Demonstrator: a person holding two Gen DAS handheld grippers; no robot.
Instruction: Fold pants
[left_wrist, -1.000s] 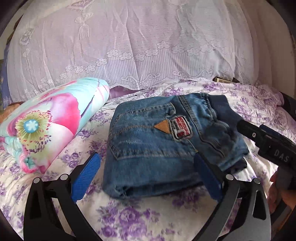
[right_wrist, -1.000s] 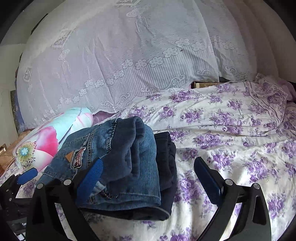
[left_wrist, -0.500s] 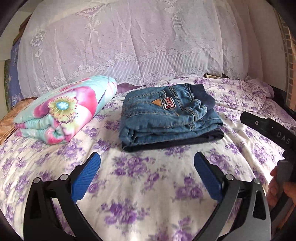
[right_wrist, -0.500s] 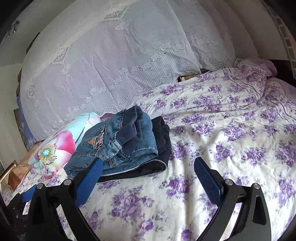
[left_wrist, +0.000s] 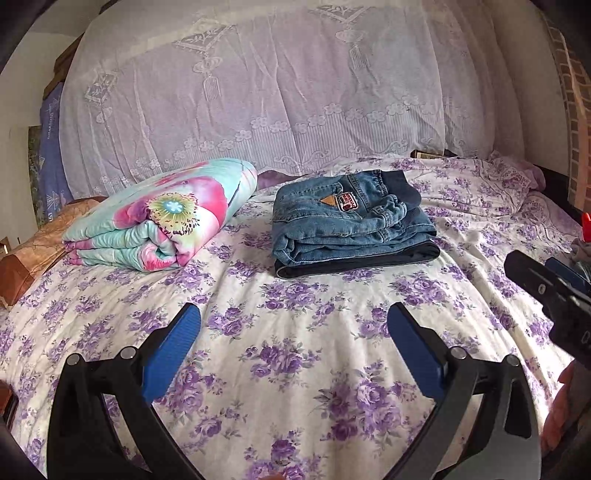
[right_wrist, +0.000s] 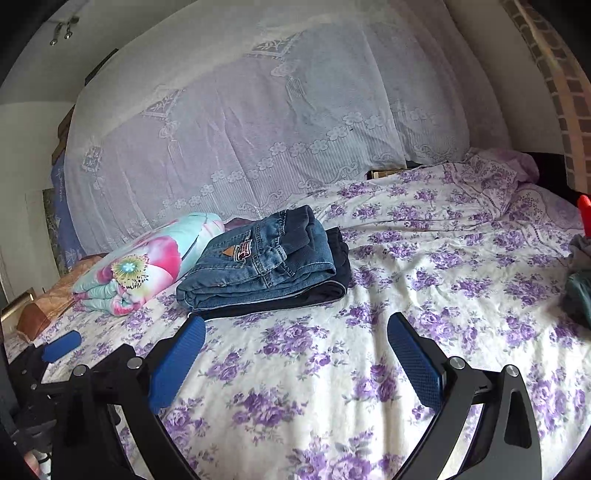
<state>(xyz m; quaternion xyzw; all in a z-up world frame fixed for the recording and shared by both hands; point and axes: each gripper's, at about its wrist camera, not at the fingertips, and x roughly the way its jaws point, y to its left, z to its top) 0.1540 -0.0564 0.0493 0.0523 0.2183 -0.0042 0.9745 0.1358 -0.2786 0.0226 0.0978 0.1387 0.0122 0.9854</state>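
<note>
The jeans (left_wrist: 351, 229) lie folded in a neat stack on the bed (left_wrist: 295, 332) beside a rolled quilt (left_wrist: 162, 221), apparently finished, so both left gripper (left_wrist: 293, 347) and right gripper (right_wrist: 295, 350) hang back with fingers spread wide, empty

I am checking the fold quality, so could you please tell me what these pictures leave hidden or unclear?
- Dark garment under the jeans: only its edge shows in both views; the jeans cover the rest.
- Jeans' far side: hidden by their own bulk.
- Patch wording: too small.
- Clothes at the right edge: cut off in both views.
- Left hand-held gripper and right hand-held gripper: open, empty.
</note>
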